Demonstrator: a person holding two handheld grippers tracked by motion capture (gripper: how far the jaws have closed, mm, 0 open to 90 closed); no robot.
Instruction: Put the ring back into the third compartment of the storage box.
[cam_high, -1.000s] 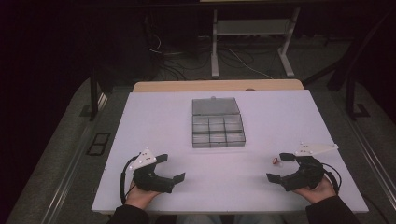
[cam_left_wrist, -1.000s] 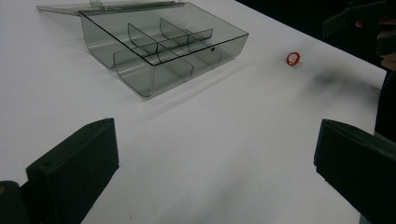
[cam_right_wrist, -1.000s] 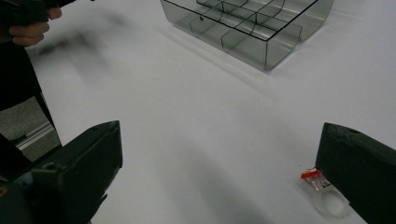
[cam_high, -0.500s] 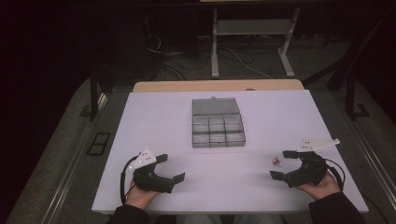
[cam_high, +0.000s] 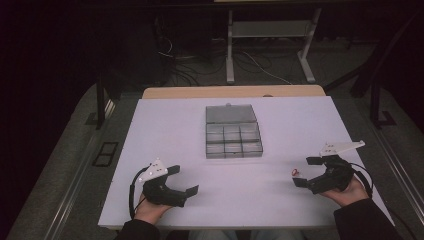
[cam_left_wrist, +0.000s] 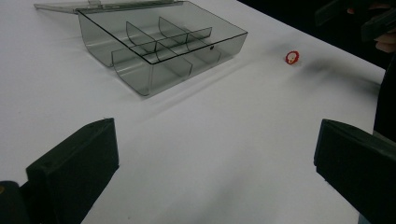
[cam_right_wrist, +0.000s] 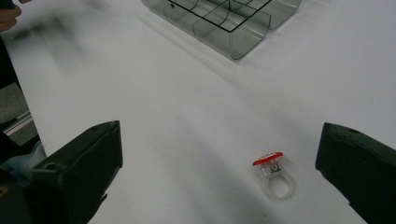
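A clear grey compartment box (cam_high: 233, 132) with its lid open flat behind it stands mid-table; it is also seen as the box (cam_left_wrist: 159, 42) and the box (cam_right_wrist: 224, 18). A small clear ring with a red top (cam_high: 295, 172) lies on the white table, just left of my right gripper (cam_high: 306, 171). The ring (cam_right_wrist: 273, 175) lies between the right jaws, nearer the right one, untouched. My right gripper (cam_right_wrist: 219, 177) is open. My left gripper (cam_high: 182, 180) rests open at the front left, empty (cam_left_wrist: 215, 158). The ring (cam_left_wrist: 292, 57) shows far off.
The white table (cam_high: 165, 125) has its front edge right by both hands. Behind it lies a wooden board edge (cam_high: 235, 92), then a dark floor with cables and a desk frame (cam_high: 270, 45).
My right gripper has shifted slightly right and turned, its grey plate now higher. The left gripper, the ring and the box have stayed put.
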